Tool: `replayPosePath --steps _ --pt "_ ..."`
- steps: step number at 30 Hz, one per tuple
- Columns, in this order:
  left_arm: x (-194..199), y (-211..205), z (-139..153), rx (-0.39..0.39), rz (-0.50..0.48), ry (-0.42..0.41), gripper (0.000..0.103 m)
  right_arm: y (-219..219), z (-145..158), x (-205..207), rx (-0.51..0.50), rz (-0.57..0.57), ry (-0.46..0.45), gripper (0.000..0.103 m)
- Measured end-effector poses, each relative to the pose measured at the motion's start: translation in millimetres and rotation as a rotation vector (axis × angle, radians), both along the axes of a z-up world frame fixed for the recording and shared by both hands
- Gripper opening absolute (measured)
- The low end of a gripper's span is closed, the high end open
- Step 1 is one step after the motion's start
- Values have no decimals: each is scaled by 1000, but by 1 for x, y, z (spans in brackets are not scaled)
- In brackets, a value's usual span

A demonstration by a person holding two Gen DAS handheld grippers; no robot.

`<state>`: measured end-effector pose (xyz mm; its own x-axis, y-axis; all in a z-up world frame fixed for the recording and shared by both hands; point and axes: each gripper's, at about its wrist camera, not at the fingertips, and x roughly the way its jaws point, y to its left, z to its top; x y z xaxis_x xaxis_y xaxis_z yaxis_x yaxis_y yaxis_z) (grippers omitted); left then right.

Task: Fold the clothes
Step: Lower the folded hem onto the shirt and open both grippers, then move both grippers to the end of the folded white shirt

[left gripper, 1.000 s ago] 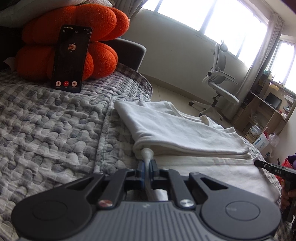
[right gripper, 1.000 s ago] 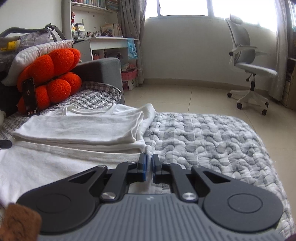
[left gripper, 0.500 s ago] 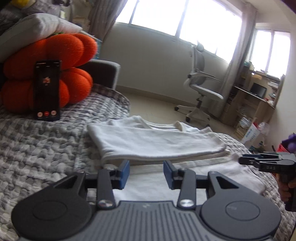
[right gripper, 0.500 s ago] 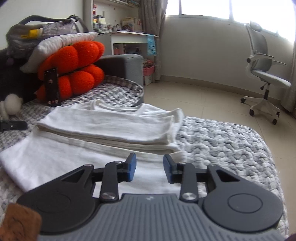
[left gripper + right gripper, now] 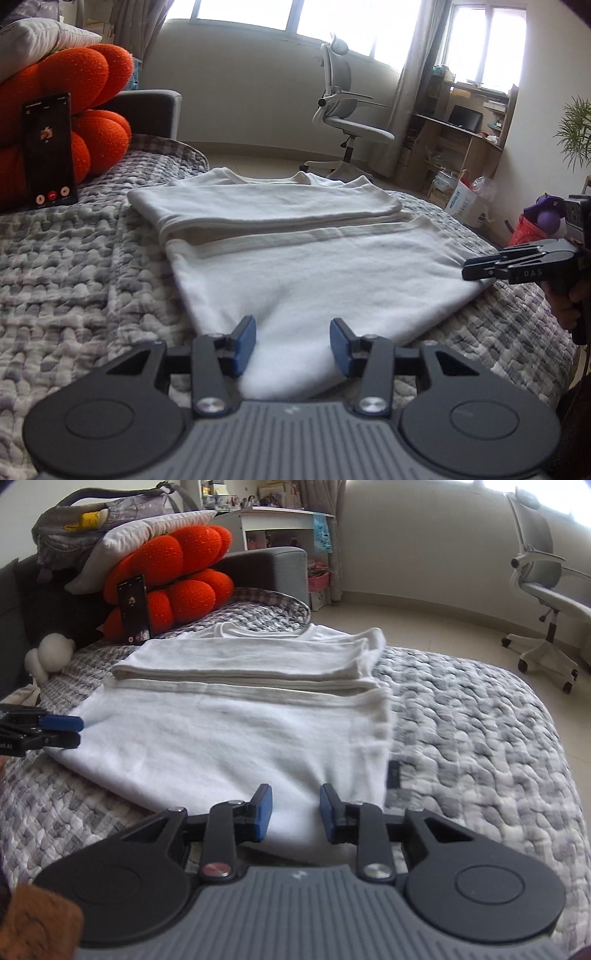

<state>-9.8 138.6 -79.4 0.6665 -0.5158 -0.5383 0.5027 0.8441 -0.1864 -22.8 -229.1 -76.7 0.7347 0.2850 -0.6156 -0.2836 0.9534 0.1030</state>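
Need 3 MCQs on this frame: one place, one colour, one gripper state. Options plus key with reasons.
1. Where does the phone stand?
A. propped against the orange cushion
B. flat on the shirt
C. on the chair

2. What colour is the shirt?
A. grey
B. white
C. orange

3. How is the left gripper?
A. shut on the shirt
B. shut on nothing
C. open

Key: 1 A, the phone leans upright on the cushion; 2 B, the cloth on the grey quilt is white; 3 C, a wide gap shows between its blue pads. The right gripper is open too.
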Motion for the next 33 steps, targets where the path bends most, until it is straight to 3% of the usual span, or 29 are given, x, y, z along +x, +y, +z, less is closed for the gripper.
replayPosePath --steps 4,8,13,15,17,19,23,28,33 --pt "-13 16 8 -55 44 23 46 -14 10 -14 56 -42 18 33" --pt "-17 12 19 -132 53 28 46 -2 20 -17 111 -16 17 36" --pt "-22 -10 9 -29 15 34 46 11 9 -6 102 -18 68 36" --pt "-28 -6 2 6 13 25 46 3 3 -6 94 -36 82 31" --pt "-33 2 3 -1 18 37 46 -10 2 -10 131 -51 87 30" --pt "-36 15 10 -40 31 70 47 -23 8 -17 182 -72 100 32" --pt "-31 42 18 -147 90 198 65 -47 18 -27 333 -87 151 41" --pt "-19 78 3 -424 168 422 67 -61 20 -31 462 -108 228 46" --pt "-19 90 -10 -551 208 498 69 -67 12 -30 525 -146 301 48"
